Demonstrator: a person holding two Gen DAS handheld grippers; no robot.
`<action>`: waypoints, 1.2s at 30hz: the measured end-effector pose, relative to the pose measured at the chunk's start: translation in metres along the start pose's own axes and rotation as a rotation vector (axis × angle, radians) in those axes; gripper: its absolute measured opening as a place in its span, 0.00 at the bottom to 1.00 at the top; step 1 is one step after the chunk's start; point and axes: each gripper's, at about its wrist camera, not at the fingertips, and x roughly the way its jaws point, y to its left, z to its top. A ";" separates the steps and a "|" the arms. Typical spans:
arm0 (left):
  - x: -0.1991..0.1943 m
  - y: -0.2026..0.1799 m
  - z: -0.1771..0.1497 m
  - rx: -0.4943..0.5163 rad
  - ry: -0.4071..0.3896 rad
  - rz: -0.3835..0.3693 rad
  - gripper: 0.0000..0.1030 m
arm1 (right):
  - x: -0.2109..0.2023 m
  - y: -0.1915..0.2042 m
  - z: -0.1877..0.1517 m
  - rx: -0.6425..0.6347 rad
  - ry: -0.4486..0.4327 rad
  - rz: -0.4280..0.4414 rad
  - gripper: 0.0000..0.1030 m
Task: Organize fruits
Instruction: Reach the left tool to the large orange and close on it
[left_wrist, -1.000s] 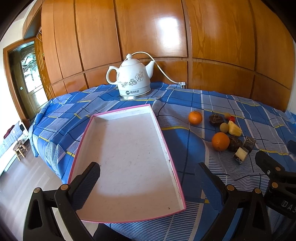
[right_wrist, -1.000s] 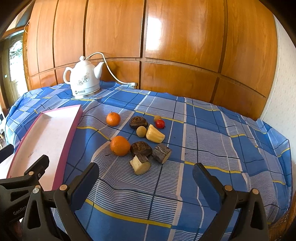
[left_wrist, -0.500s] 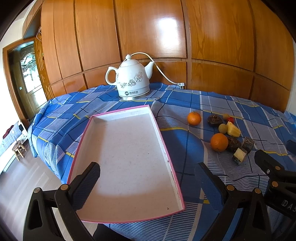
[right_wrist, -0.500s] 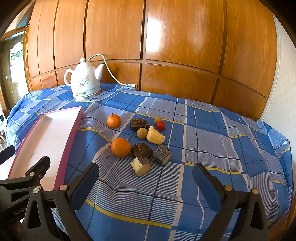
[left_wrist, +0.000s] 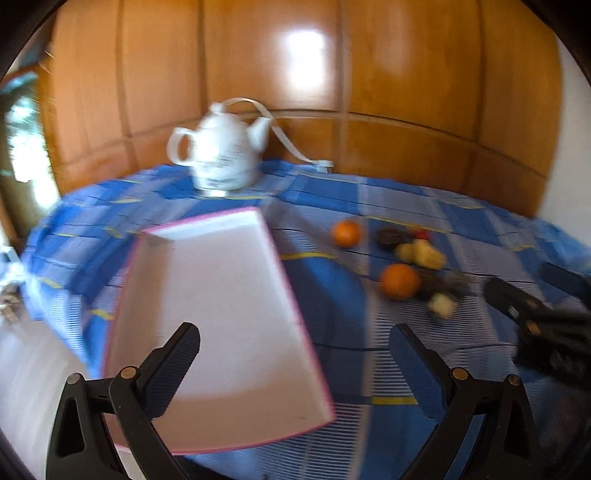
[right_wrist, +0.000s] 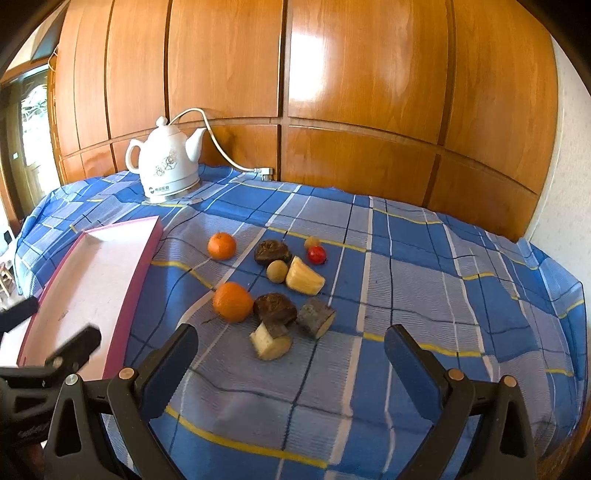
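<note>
A cluster of fruit lies on the blue checked tablecloth (right_wrist: 424, 295): two oranges (right_wrist: 232, 301) (right_wrist: 221, 245), a yellow wedge (right_wrist: 304, 280), a small red fruit (right_wrist: 317, 254), a small round tan fruit (right_wrist: 277, 271), dark brown lumps (right_wrist: 275, 308) and cut pieces (right_wrist: 271, 341). The pink-rimmed white tray (left_wrist: 221, 314) lies left of them, empty. My left gripper (left_wrist: 295, 350) is open over the tray's near right edge. My right gripper (right_wrist: 288, 354) is open just in front of the fruit. The oranges also show in the blurred left wrist view (left_wrist: 400, 280).
A white electric kettle (right_wrist: 166, 166) with its cord stands at the back of the table against the wood-panelled wall (right_wrist: 332, 92). The table's edge drops off at left near a doorway. The right gripper shows at the right in the left wrist view (left_wrist: 535, 321).
The left gripper has swung quickly, its view now blurred and shifted right over the tray. The right gripper has edged forward towards the fruit.
</note>
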 end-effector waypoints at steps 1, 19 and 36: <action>0.001 0.000 0.003 -0.005 0.009 -0.036 1.00 | 0.001 -0.005 0.004 0.003 0.004 0.007 0.99; 0.060 -0.027 0.050 0.076 0.256 -0.251 0.58 | 0.074 -0.136 0.066 0.066 0.201 0.086 0.86; 0.149 -0.073 0.060 0.038 0.393 -0.344 0.41 | 0.088 -0.139 0.062 0.103 0.265 0.161 0.58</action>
